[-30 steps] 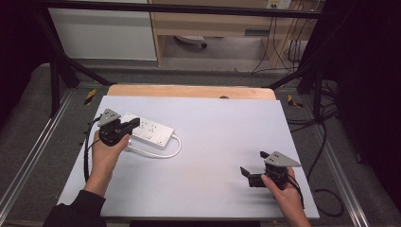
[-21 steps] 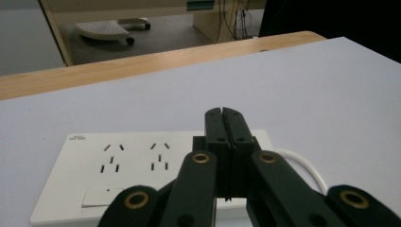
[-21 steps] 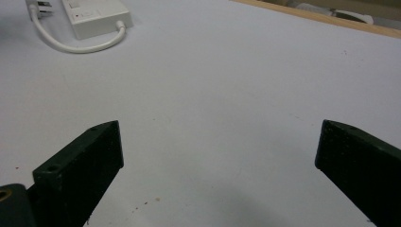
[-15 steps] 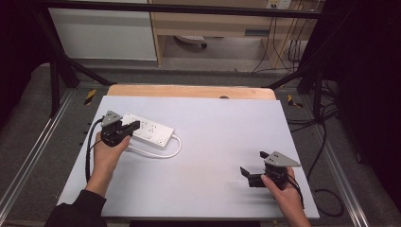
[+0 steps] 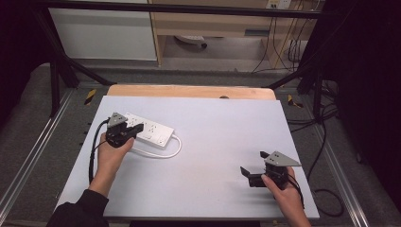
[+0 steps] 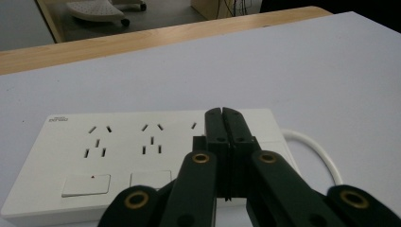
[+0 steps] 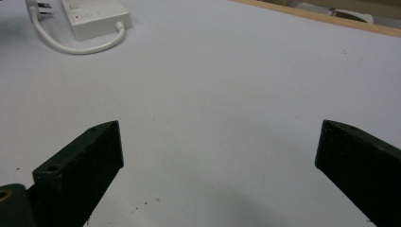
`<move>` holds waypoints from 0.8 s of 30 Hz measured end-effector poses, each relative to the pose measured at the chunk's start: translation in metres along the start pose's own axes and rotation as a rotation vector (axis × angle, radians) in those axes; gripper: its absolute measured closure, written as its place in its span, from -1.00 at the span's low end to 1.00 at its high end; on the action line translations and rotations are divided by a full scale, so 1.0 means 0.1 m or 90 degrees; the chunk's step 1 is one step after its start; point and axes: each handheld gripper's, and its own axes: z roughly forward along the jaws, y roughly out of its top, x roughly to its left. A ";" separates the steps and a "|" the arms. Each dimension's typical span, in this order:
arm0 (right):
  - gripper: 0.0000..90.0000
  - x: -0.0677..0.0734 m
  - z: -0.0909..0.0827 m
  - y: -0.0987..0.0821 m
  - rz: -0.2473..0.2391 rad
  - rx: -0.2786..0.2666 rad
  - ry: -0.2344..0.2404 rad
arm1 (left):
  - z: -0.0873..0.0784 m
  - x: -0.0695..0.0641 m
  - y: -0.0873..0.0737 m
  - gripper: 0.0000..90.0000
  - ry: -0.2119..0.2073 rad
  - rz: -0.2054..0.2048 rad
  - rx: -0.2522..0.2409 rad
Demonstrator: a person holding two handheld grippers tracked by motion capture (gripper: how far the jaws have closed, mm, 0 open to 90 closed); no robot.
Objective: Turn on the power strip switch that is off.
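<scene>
Fingers of the left gripper (image 6: 222, 113) pressed together above the power strip (image 6: 142, 156); right gripper (image 7: 217, 156) fingers apart over bare table (image 7: 227, 71).

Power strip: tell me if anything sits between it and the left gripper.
Nothing visible does. The left gripper, jaws shut, hangs right over the power strip, its tips above the strip's right end near the white cord.

surface: white table (image 5: 213, 156) | on it: white power strip (image 5: 149, 131), cord (image 5: 174, 150)
</scene>
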 end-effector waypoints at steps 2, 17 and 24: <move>-0.95 0.00 0.00 0.00 0.000 0.001 0.000 | 0.02 0.00 -0.01 1.00 -0.002 0.000 0.004; -0.95 0.00 0.00 0.00 -0.003 0.003 0.000 | 0.14 -0.02 -0.09 1.00 -0.004 0.007 0.035; -0.95 0.01 0.01 0.00 -0.003 0.004 0.001 | 0.18 -0.03 -0.12 1.00 -0.005 0.011 0.045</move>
